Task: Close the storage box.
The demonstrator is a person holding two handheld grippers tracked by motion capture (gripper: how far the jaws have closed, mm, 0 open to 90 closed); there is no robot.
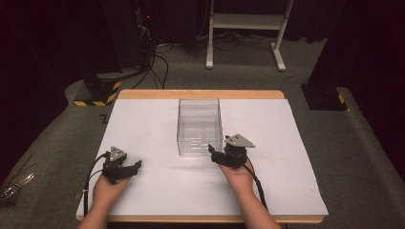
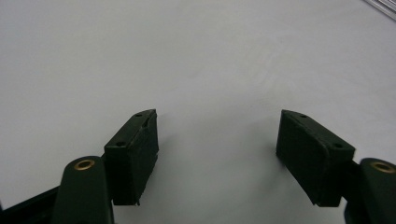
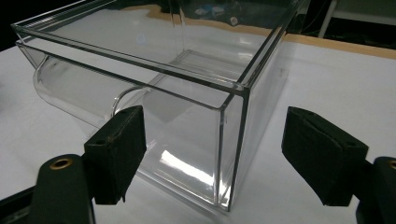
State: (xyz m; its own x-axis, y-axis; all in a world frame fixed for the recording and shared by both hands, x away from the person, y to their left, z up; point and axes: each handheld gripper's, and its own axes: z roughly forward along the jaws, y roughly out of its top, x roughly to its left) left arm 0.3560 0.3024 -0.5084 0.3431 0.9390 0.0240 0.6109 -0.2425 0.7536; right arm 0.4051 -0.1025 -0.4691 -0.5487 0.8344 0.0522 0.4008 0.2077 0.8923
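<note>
A clear, empty plastic box [image 1: 199,126] stands in the middle of the white-covered table [image 1: 157,191]. My right gripper [image 1: 218,151] sits just in front of the box's near right corner, held in a hand. In the right gripper view that gripper [image 3: 215,135] is open. The near corner of the box [image 3: 231,140] stands in the gap, and neither pad touches it. My left gripper [image 1: 128,166] rests at the front left, well apart from the box. In the left gripper view it [image 2: 217,133] is open over bare white surface with nothing between its jaws.
The wooden table edge [image 1: 200,94] shows behind the white cover. On the floor beyond are a white stand's legs [image 1: 246,57], a black cabinet with cables [image 1: 143,43] and a yellow-black striped base [image 1: 98,95]. A dark block [image 1: 325,98] sits on the floor at the right.
</note>
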